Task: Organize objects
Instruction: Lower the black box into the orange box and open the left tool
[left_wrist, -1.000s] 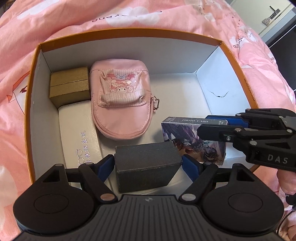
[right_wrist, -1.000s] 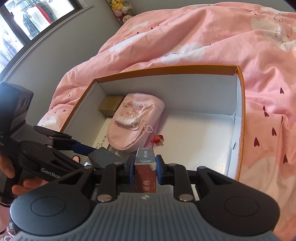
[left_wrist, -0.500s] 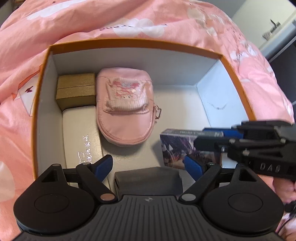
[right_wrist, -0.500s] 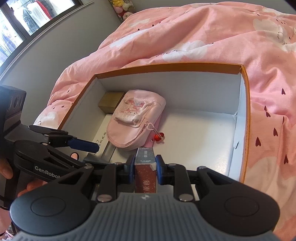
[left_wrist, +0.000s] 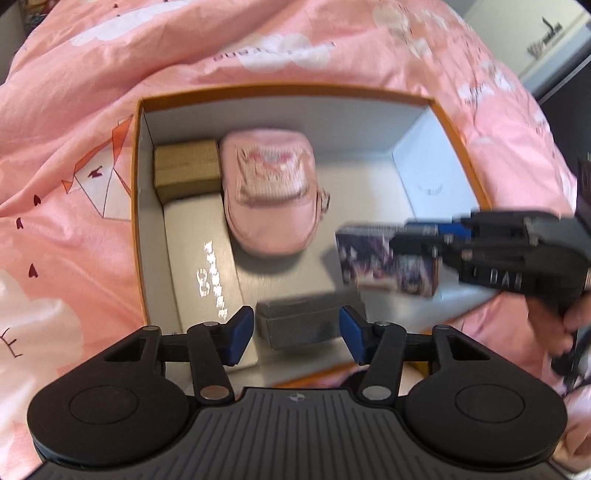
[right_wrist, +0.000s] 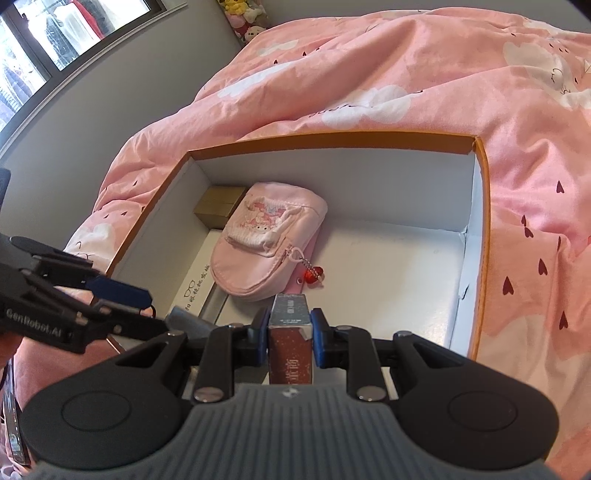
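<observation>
Two hand-held grippers: right clamps card box, bottom hidden; left closing, empty, blurred.

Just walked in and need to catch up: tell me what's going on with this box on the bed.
A person is packing an orange-rimmed box. The right gripper is shut on a card box. The left gripper is empty above the dark grey box, its jaws just closing partway. A pink pouch, gold box and white case are already inside.
</observation>
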